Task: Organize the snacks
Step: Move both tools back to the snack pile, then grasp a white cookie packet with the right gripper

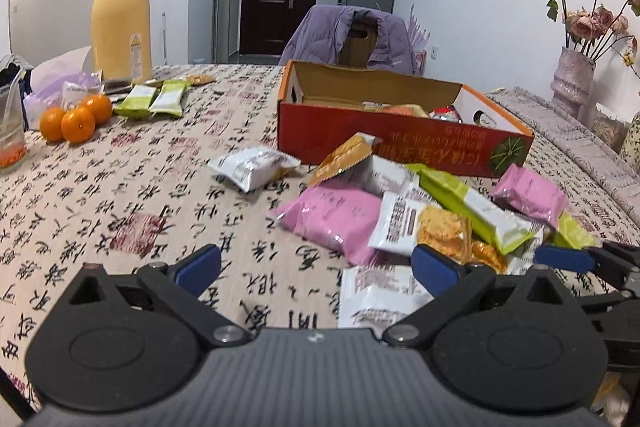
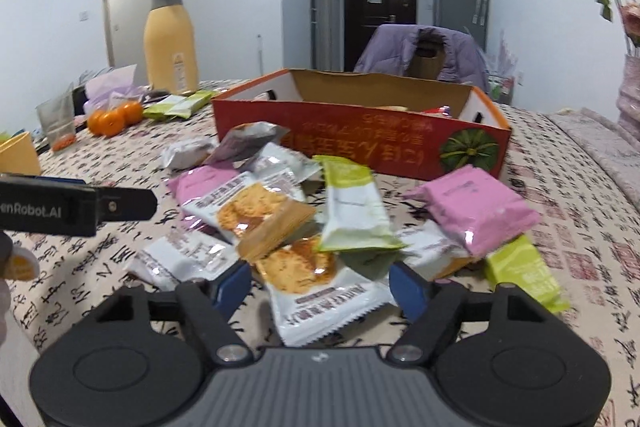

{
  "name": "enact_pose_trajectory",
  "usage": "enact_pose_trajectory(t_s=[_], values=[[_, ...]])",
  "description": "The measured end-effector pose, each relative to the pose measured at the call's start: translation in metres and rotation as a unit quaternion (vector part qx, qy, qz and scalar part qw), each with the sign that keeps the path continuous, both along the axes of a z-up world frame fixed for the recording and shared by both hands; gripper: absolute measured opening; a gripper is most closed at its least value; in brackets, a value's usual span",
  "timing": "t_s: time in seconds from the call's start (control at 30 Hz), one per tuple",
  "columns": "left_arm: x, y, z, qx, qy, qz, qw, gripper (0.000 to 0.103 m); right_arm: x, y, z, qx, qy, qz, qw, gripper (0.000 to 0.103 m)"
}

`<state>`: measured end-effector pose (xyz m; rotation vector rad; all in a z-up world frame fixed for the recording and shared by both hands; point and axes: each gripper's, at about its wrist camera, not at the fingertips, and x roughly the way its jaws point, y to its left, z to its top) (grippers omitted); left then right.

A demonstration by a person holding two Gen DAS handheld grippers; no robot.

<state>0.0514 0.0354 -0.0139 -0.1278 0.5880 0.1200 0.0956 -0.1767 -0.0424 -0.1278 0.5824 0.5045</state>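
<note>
Your left gripper point(image 1: 316, 265) is released, its blue pads spread wide above the desk point(image 1: 120, 195), with a white snack packet point(image 1: 376, 295) lying below and between them, untouched. Your right gripper point(image 2: 320, 285) is partly spread; a white packet showing golden crackers point(image 2: 316, 287) lies between its pads, and you cannot tell whether the pads press on it. The snack pile point(image 2: 320, 211) sits on the desk just in front of the red cardboard box point(image 2: 360, 139), which is open on top and already contains a few packets. A pink packet point(image 2: 476, 211) lies at the pile's right side, and a green-and-white bar point(image 2: 352, 207) leans across its middle. Three oranges point(image 1: 74, 117) and a yellow flask point(image 1: 120, 15) stand well apart, at far left.
</note>
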Motion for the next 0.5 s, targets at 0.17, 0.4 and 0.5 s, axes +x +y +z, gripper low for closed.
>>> enact_pose_trajectory(t_s=[0.17, 0.4, 0.5], values=[[-0.003, 0.004, 0.0, -0.003, 0.001, 0.0, 1.0, 0.103, 0.012, 0.018, -0.004, -0.036, 0.001, 0.027, 0.999, 0.074], [-0.003, 0.006, 0.0, -0.01, 0.004, 0.0, 0.9999, 0.103, 0.018, 0.013, -0.006, -0.012, 0.02, 0.047, 0.999, 0.046], [-0.002, 0.005, -0.001, -0.014, 0.008, -0.003, 0.9999, 0.103, 0.012, 0.009, -0.006, -0.008, 0.018, 0.045, 0.999, 0.042]])
